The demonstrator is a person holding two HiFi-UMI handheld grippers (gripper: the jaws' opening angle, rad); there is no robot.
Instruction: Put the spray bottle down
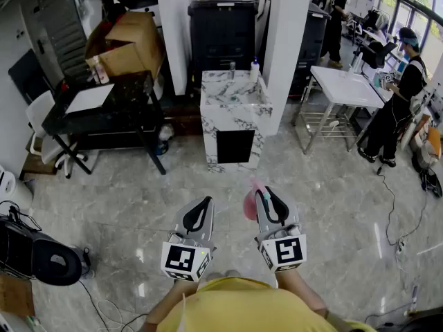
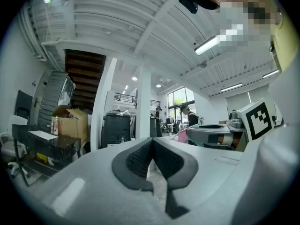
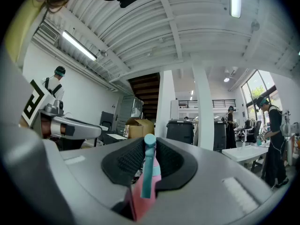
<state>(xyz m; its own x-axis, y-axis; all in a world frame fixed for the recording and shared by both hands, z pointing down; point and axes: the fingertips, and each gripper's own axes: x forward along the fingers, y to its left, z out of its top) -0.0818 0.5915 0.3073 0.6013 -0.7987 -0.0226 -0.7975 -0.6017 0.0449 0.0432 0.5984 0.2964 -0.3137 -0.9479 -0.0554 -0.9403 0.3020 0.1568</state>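
Observation:
A pink spray bottle (image 1: 250, 203) with a teal trigger is held at waist height over the floor. My right gripper (image 1: 267, 195) is shut on it. In the right gripper view the teal part of the bottle (image 3: 148, 168) stands upright between the black pads (image 3: 127, 159), with the pink body below; my right gripper (image 3: 149, 148) points level. My left gripper (image 1: 203, 202) hangs beside it to the left, shut with nothing in it. In the left gripper view its pads (image 2: 137, 159) meet at the tip, and the bottle (image 2: 181, 135) shows at the right.
A white marble pedestal (image 1: 235, 113) with a small bottle (image 1: 255, 68) on top stands ahead. At the left is a black table (image 1: 104, 113) with a cardboard box (image 1: 128, 43) behind it. A white table (image 1: 348, 85) and a standing person (image 1: 398, 106) are at the right. Cables lie on the floor.

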